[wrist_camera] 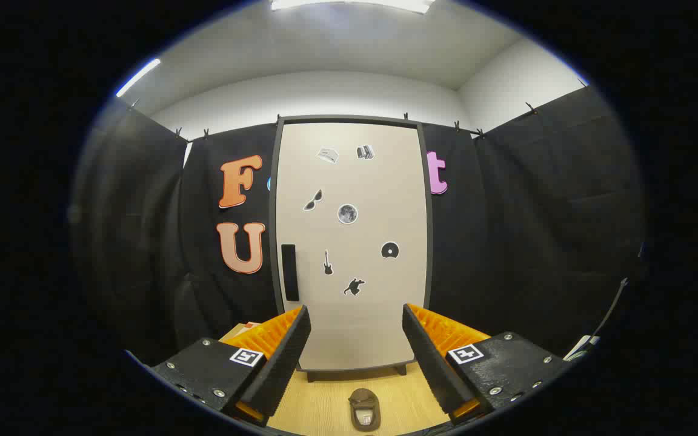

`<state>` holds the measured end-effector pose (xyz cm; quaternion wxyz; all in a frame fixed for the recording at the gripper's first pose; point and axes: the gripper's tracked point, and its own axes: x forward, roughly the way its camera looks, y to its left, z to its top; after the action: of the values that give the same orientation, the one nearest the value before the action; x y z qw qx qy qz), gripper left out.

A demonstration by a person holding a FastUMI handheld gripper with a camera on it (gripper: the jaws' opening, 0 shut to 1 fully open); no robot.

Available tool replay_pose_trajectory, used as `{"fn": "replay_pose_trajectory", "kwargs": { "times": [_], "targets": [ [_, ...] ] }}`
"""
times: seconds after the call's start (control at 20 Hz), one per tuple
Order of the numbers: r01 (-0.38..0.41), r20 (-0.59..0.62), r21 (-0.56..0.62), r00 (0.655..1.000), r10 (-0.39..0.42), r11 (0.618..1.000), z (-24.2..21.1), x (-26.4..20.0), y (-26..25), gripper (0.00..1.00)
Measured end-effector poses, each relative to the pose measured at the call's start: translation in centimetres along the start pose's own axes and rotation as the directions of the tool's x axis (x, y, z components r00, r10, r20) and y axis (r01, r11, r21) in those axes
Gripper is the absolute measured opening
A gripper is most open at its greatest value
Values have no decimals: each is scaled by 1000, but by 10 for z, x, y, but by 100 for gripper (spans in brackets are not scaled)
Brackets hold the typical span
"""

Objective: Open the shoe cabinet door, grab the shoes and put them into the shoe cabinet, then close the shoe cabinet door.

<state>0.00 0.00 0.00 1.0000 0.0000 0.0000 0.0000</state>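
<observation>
A tall shoe cabinet (pixel 352 242) with a pale door in a dark frame stands straight ahead, its door closed. Small dark stickers dot the door, and a dark vertical handle (pixel 289 272) sits near its left edge. One brown shoe (pixel 365 409) lies on the wooden floor between my fingers, short of the cabinet's feet. My gripper (pixel 356 321) is open, with nothing held, and its fingertips frame the lower part of the door from some way back.
Black cloth walls close in the booth on both sides of the cabinet. The wooden floor (pixel 319 402) runs from under my fingers to the cabinet's base. A pale object (pixel 580 346) lies low at the right wall.
</observation>
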Motion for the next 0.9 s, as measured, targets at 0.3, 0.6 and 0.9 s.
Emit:
{"fn": "replay_pose_trajectory", "kwargs": {
  "times": [0.3, 0.6, 0.9],
  "targets": [
    [-8, 1, 7, 1000, 8, 1000, 0, 2, 2, 95],
    [-7, 6, 10, 1000, 7, 1000, 0, 1, 1, 95],
    [-8, -5, 4, 1000, 8, 1000, -3, 4, 2, 95]
  ]
}}
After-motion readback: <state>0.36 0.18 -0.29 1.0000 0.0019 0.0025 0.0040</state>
